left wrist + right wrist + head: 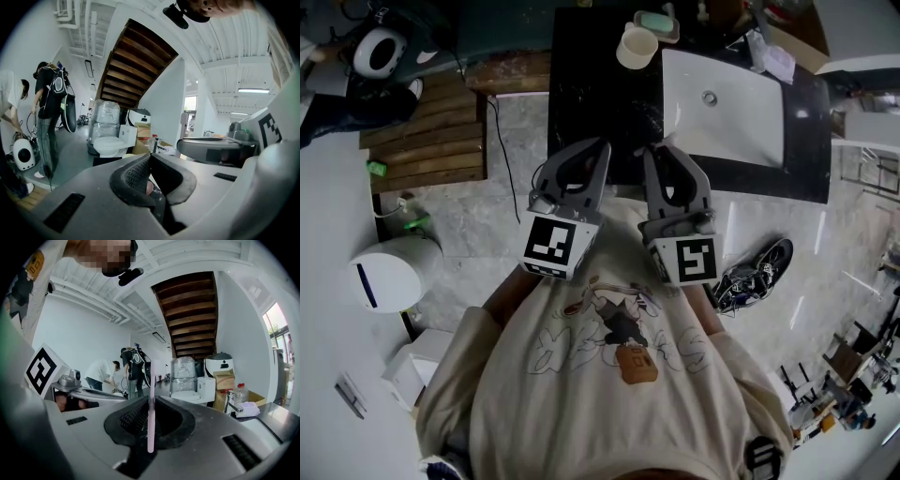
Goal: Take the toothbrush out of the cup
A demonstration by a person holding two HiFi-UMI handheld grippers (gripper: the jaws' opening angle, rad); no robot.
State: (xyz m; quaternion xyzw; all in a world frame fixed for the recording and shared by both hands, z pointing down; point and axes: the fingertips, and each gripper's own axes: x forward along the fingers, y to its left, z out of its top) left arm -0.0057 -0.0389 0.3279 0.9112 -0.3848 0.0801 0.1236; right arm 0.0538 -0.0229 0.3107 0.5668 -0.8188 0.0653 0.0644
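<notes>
1. Counter [591, 84]: black, at the far side of the room. A white sink [741, 112] is set into its right part.
2. Wooden staircase [187, 310]: it rises overhead at the far end of the room, seen from below in both gripper views.
3. Toilet [110, 143]: white, standing on the floor under the staircase.
4. Left gripper [598, 145]: held level in front of the person's chest, pointing toward the counter. Its fingers [133, 173] are drawn together with the tips meeting and nothing gripped between them.
5. Right gripper [656, 150]: just beside the left one, pointing the same way. Its fingers [133, 420] are clamped onto the toothbrush, with only the width of the handle between them.
6. Shoe [755, 272]: dark, lying on the pale floor to the right of the person.
7. Cup [636, 45]: cream, upright on the far part of the counter, just left of the sink and well apart from both grippers.
8. Toothbrush [151, 399]: pale pink handle, out of the cup and standing upright between the right gripper's fingers. Its ends stick out above and below the pads, and the bristle end cannot be made out.
</notes>
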